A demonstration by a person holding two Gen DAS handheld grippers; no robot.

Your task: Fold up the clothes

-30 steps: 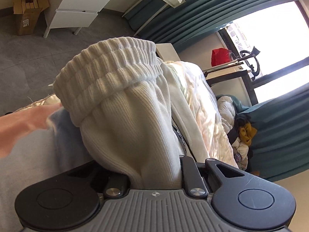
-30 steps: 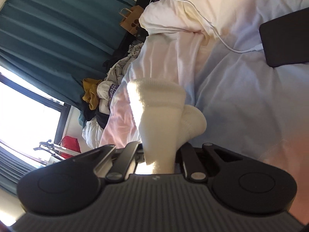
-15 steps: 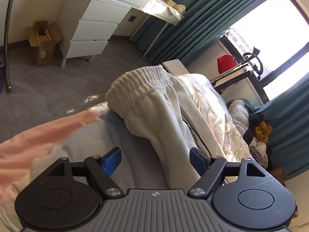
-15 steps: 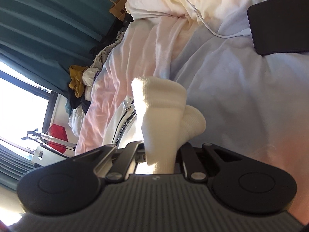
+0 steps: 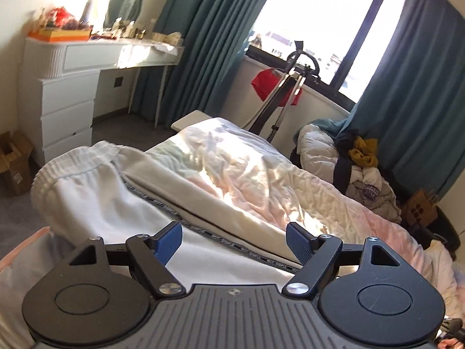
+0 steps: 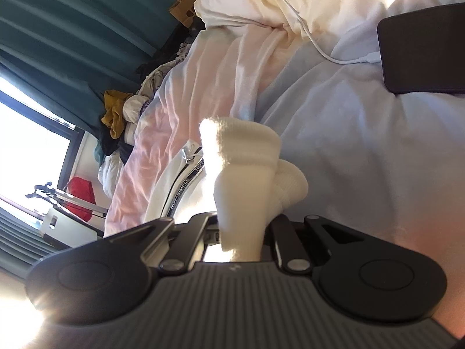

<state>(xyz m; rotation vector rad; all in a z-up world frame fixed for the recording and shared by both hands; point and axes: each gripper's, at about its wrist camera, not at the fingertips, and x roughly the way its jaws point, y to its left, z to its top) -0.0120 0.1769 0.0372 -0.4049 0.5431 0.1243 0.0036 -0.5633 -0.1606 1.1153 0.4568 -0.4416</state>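
Note:
A white zip-up jacket (image 5: 96, 192) lies on the bed, its ribbed hem bunched at the left and a lettered zip tape (image 5: 203, 228) running across it. My left gripper (image 5: 234, 242) hovers above it, open, with the blue pads (image 5: 168, 241) wide apart and touching nothing. In the right wrist view, the right gripper (image 6: 241, 226) is shut on a ribbed cuff (image 6: 241, 157) of the same jacket (image 6: 168, 195), and the cloth stands up from between the jaws. The zip pull (image 6: 189, 154) shows just left of the cuff.
A crumpled pale quilt (image 5: 247, 168) covers the bed behind the jacket. A white dresser (image 5: 66, 101) and a cardboard box (image 5: 14, 163) stand left, a steamer stand (image 5: 279, 93) by the window, a clothes pile (image 5: 360, 160) right. A dark tablet (image 6: 424, 49) with a white cable (image 6: 319, 49) lies on the sheet.
My left gripper let go of the ribbed hem, opened wide, then rose and drew back while rolling level. The hem dropped onto the bed. The right gripper kept its grip, barely moving.

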